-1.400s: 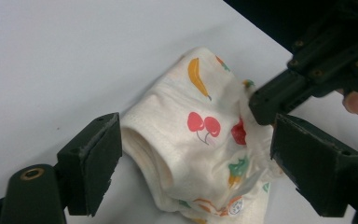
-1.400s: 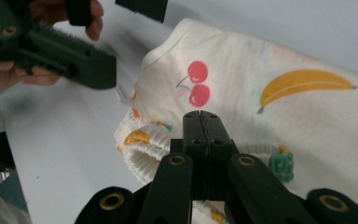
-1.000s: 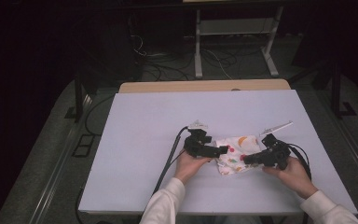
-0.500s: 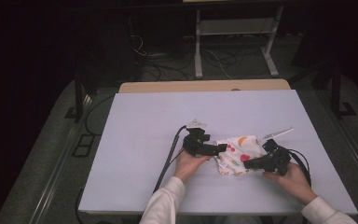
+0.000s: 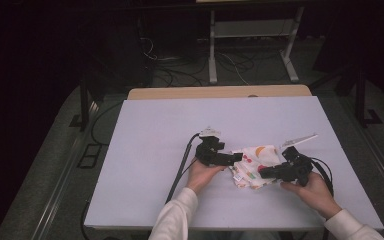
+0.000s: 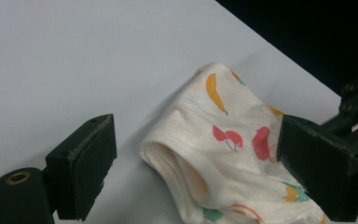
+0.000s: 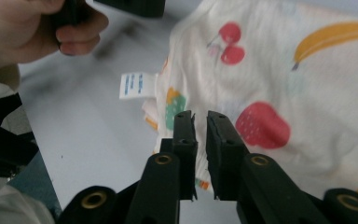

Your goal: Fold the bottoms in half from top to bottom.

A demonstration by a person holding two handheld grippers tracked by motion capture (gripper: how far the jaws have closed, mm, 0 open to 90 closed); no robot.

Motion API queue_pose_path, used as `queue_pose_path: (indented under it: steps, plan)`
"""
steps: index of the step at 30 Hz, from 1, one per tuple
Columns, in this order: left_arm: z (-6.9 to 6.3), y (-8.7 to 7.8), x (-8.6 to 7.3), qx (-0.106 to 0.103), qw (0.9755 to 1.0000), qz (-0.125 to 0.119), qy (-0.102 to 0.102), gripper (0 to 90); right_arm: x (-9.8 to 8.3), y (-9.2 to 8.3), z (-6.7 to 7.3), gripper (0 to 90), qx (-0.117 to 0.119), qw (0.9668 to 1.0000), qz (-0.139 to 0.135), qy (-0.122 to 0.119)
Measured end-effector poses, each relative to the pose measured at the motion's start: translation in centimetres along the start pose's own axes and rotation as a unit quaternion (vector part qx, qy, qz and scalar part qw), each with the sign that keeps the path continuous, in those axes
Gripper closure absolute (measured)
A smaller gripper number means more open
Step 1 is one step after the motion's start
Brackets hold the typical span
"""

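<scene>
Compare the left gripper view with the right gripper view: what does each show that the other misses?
Left gripper view: the cloth's folded, rounded hem edge lies between wide-open jaws, untouched, and a banana print points to the far table edge.

Right gripper view: a white care label sticks out from the cloth's edge, a strawberry print sits beside the jaws, and the left hand shows at top left. Its jaws, just opening, stand a narrow slit apart over the cloth; nothing visibly pinched.

Both: the fruit-printed white cloth on the pale table.

We see soft matt cotton cloth, the fruit-printed garment point(image 6: 233, 154), on a smooth matt white table point(image 5: 170, 130); jaws look matt black plastic.
</scene>
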State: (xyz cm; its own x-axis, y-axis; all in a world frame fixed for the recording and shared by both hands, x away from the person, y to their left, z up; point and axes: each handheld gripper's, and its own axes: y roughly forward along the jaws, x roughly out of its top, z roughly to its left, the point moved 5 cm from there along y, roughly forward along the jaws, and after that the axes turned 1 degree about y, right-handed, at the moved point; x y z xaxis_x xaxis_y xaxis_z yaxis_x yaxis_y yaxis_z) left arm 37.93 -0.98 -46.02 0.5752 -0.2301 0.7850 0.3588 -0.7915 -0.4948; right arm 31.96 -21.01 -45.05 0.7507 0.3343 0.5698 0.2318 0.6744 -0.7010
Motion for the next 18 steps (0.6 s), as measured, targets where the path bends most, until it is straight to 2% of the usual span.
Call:
queue_pose_path:
  steps: [3, 11, 15, 18]
  plan:
    - [0.0, 0.0, 0.1, 0.003, 1.0, 0.006, 0.007, 9.6, 0.7, -0.4, -0.3, 69.5, -0.005, 1.0, -0.007, -0.005]
    - [-0.1, -0.2, 0.9, 0.007, 0.9996, 0.017, 0.019, 2.8, 2.1, -1.4, -1.1, 47.1, 0.004, 0.9991, -0.035, -0.025]
    - [-0.1, -0.3, 1.4, 0.007, 0.9997, 0.013, 0.019, 2.3, 2.8, -1.9, -1.6, 36.1, 0.004, 0.9983, -0.046, -0.035]
    - [0.0, -0.3, 1.7, 0.002, 0.9997, 0.017, 0.017, 1.1, 3.2, -2.0, -1.9, 24.9, 0.0, 0.9982, -0.044, -0.04]
